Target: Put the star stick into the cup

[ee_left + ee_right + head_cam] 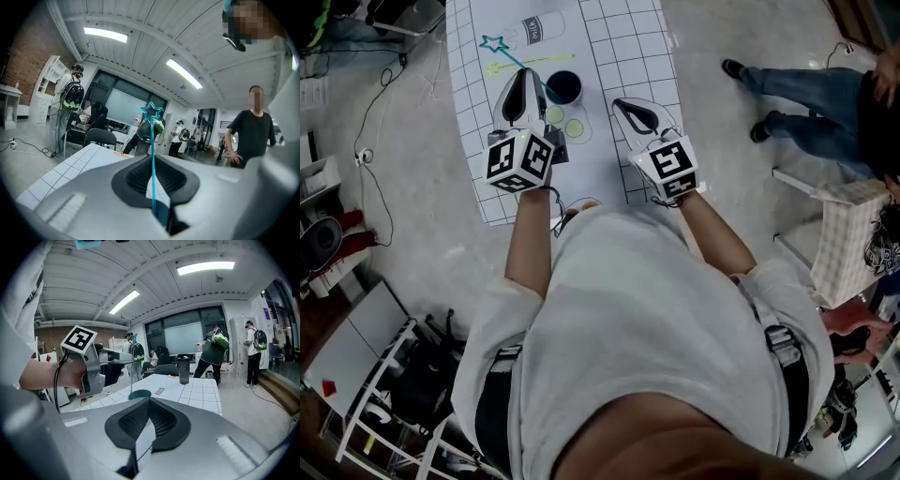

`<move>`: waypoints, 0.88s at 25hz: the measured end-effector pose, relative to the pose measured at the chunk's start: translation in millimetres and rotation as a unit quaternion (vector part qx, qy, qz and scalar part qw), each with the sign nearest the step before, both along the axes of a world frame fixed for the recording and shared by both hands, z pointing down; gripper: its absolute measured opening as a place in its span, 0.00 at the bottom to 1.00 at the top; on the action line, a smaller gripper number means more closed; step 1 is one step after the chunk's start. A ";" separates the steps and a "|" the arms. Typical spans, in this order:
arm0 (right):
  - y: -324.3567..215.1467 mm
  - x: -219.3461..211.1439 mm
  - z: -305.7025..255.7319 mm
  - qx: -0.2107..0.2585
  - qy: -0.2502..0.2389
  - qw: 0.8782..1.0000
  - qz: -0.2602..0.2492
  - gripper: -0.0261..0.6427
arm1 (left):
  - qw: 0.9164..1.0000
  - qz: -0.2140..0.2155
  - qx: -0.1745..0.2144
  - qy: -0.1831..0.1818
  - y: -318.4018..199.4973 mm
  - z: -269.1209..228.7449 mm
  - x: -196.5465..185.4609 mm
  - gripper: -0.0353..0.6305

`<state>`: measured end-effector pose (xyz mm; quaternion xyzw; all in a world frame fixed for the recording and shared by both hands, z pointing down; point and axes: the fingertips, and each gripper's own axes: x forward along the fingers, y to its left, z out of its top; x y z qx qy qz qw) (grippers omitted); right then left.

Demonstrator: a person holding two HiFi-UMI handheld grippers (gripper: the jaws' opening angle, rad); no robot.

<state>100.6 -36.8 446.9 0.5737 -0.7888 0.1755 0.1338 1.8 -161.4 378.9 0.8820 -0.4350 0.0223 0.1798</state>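
Note:
The teal star stick (pixel 512 56) is pinched in my left gripper (pixel 528 80), which is shut on its lower end. In the left gripper view the stick (pixel 153 154) rises from between the jaws to its star (pixel 151 110). The dark cup (pixel 564 86) stands on the gridded white sheet (pixel 619 47), just right of the left gripper's tip. My right gripper (pixel 622 105) hovers right of the cup, shut and empty. The right gripper view shows the cup's rim (pixel 139 393), with the left gripper (pixel 93 364) and the stick beside it.
A yellow-green stick (pixel 525 63) lies on the sheet behind the cup, and two pale yellow discs (pixel 565 121) lie in front of it. A milk label (pixel 542 28) is farther back. A dark tumbler (pixel 183 370) stands at the table's far end. A seated person's legs (pixel 797 89) are at the right.

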 end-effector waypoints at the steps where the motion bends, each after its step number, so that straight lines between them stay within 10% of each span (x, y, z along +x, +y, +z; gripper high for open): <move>1: -1.6 -0.1 1.3 -0.001 -0.001 1.000 -0.001 0.04 | 1.000 -0.001 -0.003 -0.004 1.3 5.0 -0.9 0.08; 22: -17.9 -9.1 19.3 -0.013 -0.002 1.000 -0.024 0.04 | 0.994 0.028 -0.072 -0.073 35.6 70.5 -12.3 0.08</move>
